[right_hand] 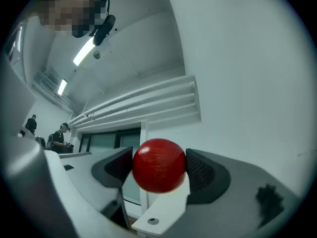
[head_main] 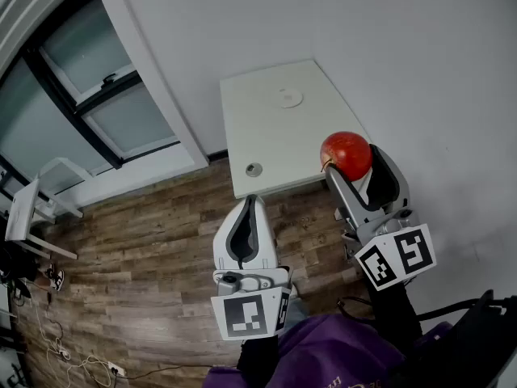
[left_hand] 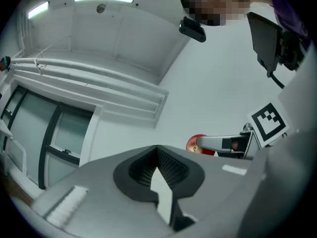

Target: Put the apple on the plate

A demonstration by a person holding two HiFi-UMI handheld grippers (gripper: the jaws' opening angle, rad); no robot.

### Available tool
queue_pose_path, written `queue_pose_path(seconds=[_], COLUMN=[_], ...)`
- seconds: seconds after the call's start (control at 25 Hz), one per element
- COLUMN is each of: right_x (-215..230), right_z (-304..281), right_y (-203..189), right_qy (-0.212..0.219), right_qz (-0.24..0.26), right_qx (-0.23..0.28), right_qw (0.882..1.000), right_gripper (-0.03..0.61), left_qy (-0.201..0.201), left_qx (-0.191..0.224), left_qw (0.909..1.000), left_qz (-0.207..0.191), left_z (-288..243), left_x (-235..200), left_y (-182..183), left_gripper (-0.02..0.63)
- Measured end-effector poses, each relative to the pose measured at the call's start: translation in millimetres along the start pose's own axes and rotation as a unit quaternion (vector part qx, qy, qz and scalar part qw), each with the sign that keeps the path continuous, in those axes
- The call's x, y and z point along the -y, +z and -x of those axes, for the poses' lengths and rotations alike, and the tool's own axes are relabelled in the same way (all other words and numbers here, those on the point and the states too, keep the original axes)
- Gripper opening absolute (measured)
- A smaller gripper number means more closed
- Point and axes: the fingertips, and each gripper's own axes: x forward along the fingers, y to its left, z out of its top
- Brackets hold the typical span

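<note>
A red apple (head_main: pixel 346 152) is held in the air between the pads of my right gripper (head_main: pixel 350 163), just off the near right corner of a white table (head_main: pixel 266 128). The right gripper view shows the apple (right_hand: pixel 159 165) pressed from both sides by the dark pads (right_hand: pixel 200 170). A small white plate (head_main: pixel 289 98) lies towards the table's far side, well beyond the apple. My left gripper (head_main: pixel 251 204) hangs before the table's near edge with its jaws together and nothing in them; its own view shows the closed pads (left_hand: pixel 163 168) and the apple (left_hand: pixel 194 143) off to the right.
A round cable hole (head_main: pixel 254 169) sits near the table's front edge. The table stands against a white wall (head_main: pixel 404 55), with windows (head_main: pixel 105 111) to the left. Wood floor (head_main: pixel 137 249) lies below, with a white rack (head_main: pixel 32 208) and cables (head_main: pixel 56 346) at far left.
</note>
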Motion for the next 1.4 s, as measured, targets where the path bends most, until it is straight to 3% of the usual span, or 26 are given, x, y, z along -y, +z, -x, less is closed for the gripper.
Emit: queue_pose_path(seconds=[0.96,1.28,1.4], right_x=[4.9,31.5,67.1], right_z=[-109.4,-153.4,-207.7], right_y=[-58.0,-88.5,-118.6], right_qy=[-0.033,-0.027,-0.022], right_qz=[0.009,0.002,-0.006], right_qx=[-0.025,-0.034,-0.039], right_qw=[0.999,0.999,0.999], right_gripper=[0.336,0.336,0.336], left_qy=[-0.051,-0.043,-0.035], left_qx=[-0.042,-0.056,-0.065], left_qw=[0.9975,0.9970,0.9969], left_qz=[0.026,0.030,0.027], left_z=[-92.0,-138.2,-195.5], left_x=[-76.1,-88.3,-101.8], left_y=[-63.5,-101.0,-134.9], left_gripper=[0.008,0.008,0.008])
